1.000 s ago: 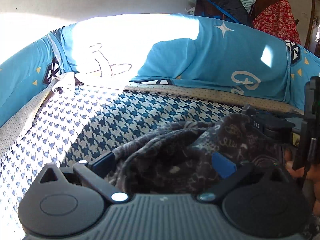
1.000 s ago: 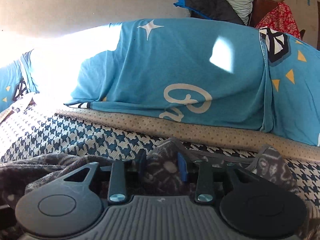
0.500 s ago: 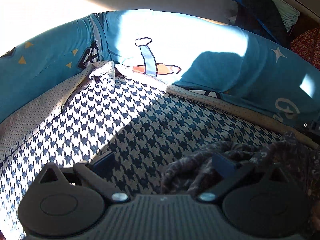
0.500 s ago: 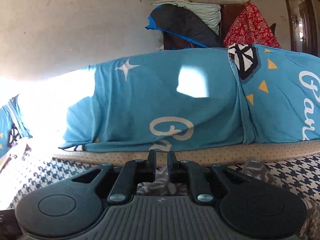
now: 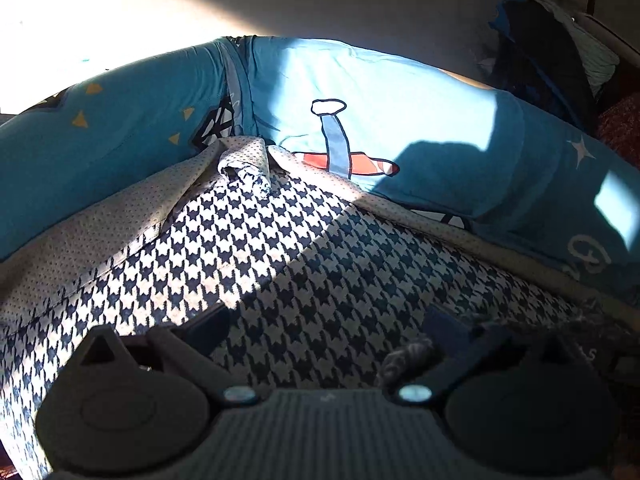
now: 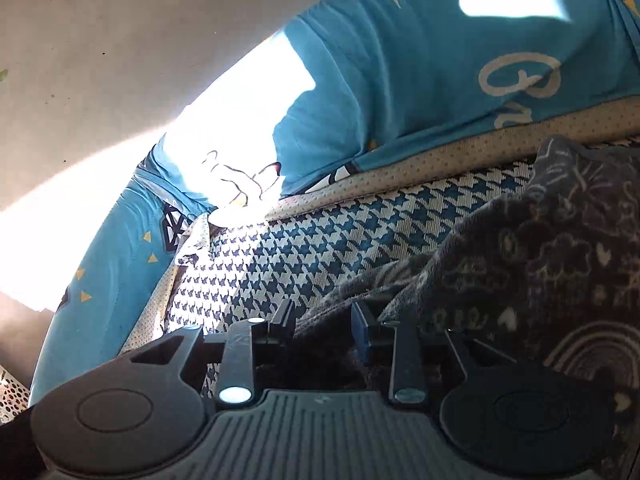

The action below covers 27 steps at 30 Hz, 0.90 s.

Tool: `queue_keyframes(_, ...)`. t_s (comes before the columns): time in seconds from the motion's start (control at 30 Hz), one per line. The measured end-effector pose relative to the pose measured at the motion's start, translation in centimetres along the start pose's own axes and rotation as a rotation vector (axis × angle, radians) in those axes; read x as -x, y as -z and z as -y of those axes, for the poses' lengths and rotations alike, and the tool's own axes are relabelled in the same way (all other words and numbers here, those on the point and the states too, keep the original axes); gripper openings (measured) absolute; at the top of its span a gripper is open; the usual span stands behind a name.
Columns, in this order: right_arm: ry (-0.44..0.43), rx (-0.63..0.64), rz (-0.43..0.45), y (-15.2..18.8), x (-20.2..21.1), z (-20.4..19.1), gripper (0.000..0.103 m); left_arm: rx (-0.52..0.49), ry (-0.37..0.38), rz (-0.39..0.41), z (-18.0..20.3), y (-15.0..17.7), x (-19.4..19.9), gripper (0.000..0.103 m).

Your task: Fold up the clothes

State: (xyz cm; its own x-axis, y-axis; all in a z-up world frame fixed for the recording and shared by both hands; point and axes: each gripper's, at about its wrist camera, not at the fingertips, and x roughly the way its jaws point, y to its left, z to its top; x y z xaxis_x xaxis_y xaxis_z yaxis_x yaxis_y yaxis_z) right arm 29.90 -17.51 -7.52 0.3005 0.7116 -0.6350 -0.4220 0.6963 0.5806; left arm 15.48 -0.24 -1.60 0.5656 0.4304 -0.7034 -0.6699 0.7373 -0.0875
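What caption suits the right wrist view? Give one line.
Right claw, partly open after just opening, straddles grey patterned garment on houndstooth cover.

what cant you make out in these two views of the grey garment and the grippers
- Left wrist view: most of the grey garment is hidden behind the left gripper; only a bit shows by one finger.
- Right wrist view: the garment's right side is cut off by the frame edge; the right gripper body hides its near hem.

Grey doodle-print garment point(image 6: 540, 240), navy/white houndstooth cover point(image 5: 320, 264), blue cartoon pillows point(image 5: 400, 128)
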Motion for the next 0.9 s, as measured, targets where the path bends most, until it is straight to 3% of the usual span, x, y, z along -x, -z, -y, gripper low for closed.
queue_keyframes(0.07,0.024,-0.087,-0.005,0.4,-0.8,0.8,0.034,0.000,0.000,0.004,-0.2,-0.1,0.0,0.103)
queue_keyframes(0.23,-0.021,-0.280,0.041,0.2,-1.5,2.7,0.035,0.005,-0.006,0.013,-0.4,-0.2,0.1,0.103)
queue_keyframes(0.4,-0.037,-0.404,0.086,0.5,-2.3,3.8,0.035,0.004,-0.003,0.021,-0.3,-0.3,0.3,0.103)
queue_keyframes(0.7,0.000,-0.425,0.102,0.1,-2.5,2.7,0.034,0.033,-0.013,0.033,-0.9,-0.9,0.5,0.103)
queue_keyframes(0.9,0.108,-0.449,0.051,-0.5,-2.2,1.3,0.031,0.047,-0.010,0.036,-1.2,-1.2,0.6,0.103)
